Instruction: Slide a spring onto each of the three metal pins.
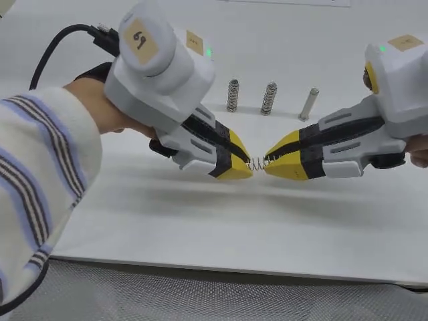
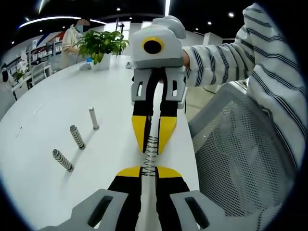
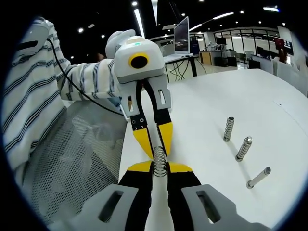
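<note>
The left gripper (image 1: 245,170) and the right gripper (image 1: 269,160) each pinch one end of a spring (image 1: 257,162), over the table (image 1: 200,221), in front of the bare pin (image 1: 308,103). Beside that pin, two more pins (image 1: 269,98) each carry a spring.

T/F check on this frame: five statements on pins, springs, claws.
1. Two upright metal pins already wear coil springs. True.
2. The bare metal pin lies flat on the white table. False: it stands on end.
3. The small loose coil spring is pinched at both ends, one end in the left claw and the other in the right claw. True.
4. The right claw is open and empty. False: it is shut on the loose spring's end.
5. The bare metal pin is in the middle of the row. False: it stands at the row's end, rightmost in the head view.
</note>
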Demonstrator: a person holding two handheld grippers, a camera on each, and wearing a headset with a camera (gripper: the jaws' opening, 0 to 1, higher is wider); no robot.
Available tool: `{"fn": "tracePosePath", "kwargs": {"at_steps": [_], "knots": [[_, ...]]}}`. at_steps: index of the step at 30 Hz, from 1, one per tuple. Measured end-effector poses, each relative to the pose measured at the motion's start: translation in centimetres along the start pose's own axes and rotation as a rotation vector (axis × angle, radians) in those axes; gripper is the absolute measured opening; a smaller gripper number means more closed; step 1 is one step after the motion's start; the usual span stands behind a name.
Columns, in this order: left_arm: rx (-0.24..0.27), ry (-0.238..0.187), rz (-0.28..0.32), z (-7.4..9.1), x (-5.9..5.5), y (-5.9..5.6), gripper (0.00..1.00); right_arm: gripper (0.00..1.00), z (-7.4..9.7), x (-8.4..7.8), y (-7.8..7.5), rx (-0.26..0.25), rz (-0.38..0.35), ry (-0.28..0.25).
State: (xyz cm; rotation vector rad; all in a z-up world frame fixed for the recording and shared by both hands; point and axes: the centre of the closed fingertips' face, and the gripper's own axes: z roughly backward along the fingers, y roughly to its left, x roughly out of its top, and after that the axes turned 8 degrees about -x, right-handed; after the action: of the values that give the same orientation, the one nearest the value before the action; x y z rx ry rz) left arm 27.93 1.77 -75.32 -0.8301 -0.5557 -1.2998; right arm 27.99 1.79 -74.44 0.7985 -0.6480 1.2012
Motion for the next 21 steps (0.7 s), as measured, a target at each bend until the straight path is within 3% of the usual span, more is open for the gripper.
{"fn": "tracePosePath", "kwargs": {"at_steps": [7,12,14,15,16,21], "knots": [[0.005,-0.017,-0.037,-0.4,0.4,-0.1,0.02,0.08,0.5,0.0,0.2,-0.013,-0.007,0.051],[0.009,-0.055,-0.061,-0.6,0.9,0.1,0.02,0.08,1.0,0.3,0.2,-0.032,-0.002,0.089],[0.011,-0.076,-0.039,-0.7,1.0,0.2,0.02,0.08,1.1,0.5,0.2,-0.035,-0.017,0.093],[0.011,-0.087,0.000,-0.8,1.1,0.2,0.02,0.08,1.2,0.6,0.3,-0.036,-0.020,0.103],[0.016,-0.088,0.014,-0.9,1.1,0.3,0.02,0.07,1.2,0.6,0.3,-0.039,-0.016,0.113],[0.009,-0.083,-0.032,-1.6,1.3,0.0,0.02,0.07,1.6,0.3,0.8,-0.042,0.055,0.185]]}}
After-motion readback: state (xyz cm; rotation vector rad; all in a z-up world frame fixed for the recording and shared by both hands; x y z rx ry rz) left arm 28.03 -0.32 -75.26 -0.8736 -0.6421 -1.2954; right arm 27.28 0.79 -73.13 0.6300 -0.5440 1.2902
